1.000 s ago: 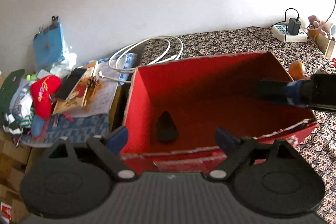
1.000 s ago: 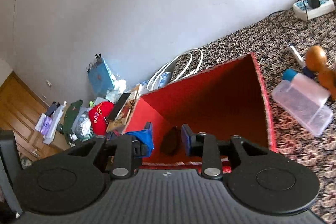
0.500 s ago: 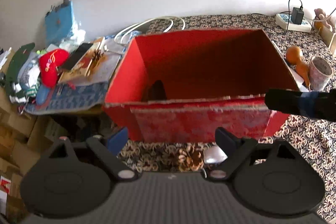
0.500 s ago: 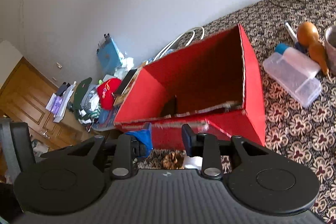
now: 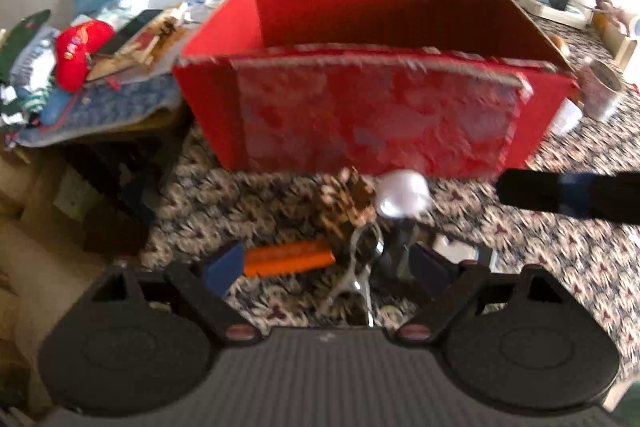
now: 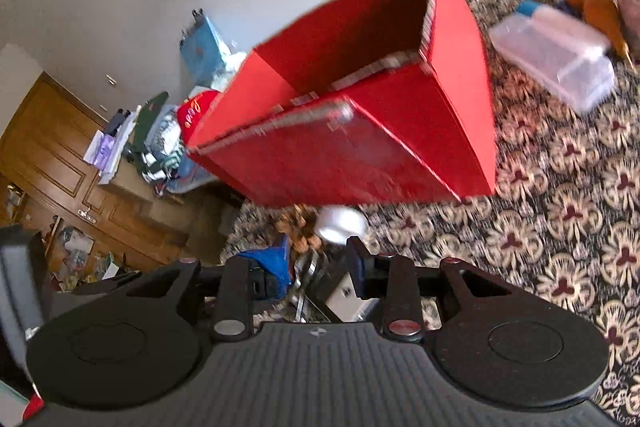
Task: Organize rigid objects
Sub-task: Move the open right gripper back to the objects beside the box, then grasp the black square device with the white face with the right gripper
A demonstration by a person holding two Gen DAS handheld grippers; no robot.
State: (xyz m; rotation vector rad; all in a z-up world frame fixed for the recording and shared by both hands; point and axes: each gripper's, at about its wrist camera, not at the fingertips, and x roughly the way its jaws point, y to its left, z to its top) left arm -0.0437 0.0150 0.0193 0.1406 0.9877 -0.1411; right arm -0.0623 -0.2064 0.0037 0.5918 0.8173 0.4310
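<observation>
Facing the red box (image 5: 372, 115), we hold our left gripper (image 5: 326, 263) spread and empty, right gripper (image 6: 318, 269) parted too, pinecone (image 5: 346, 199), white ball (image 5: 402, 197), orange bar (image 5: 288, 259) just before the box.

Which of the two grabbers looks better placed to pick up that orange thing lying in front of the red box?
Probably the left. The left gripper is open, and the orange object lies right between its fingers. The right gripper points at the pinecone and white object; the orange object isn't in its view.
</observation>
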